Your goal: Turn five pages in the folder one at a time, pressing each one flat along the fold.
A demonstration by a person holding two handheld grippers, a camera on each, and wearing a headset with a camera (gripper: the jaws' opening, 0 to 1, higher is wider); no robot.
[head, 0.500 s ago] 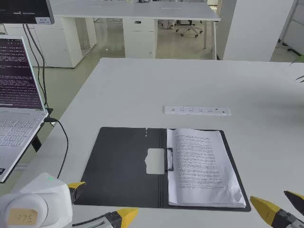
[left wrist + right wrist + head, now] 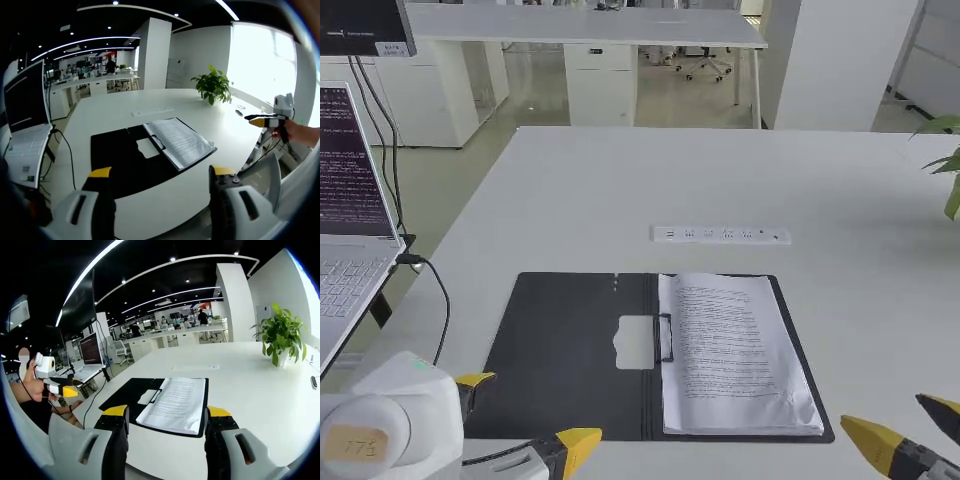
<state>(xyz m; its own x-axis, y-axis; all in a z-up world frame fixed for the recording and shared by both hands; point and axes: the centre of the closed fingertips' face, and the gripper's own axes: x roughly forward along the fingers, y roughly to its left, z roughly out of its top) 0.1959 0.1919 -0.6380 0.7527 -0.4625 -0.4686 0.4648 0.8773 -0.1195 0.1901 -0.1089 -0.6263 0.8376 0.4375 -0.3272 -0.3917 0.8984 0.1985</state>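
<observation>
Folder (image 2: 570,350) lies open on the table (image 2: 620,190), near its front edge. Left cover is bare; sheets (image 2: 735,350) are stacked on the right half and held by a clip (image 2: 665,338) at the fold.

Left gripper (image 2: 161,172) and right gripper (image 2: 167,411) hang short of the folder, jaws apart, nothing between them.

Sheets look thin, light and floppy, likely to slide on one another. A firm pinch risks lifting several. Best hold, I judge: the top sheet's free right edge or near right corner, away from the clip.

Against half a second ago, only the head camera has shifted. Folder, sheets and both grippers sit as before.
</observation>
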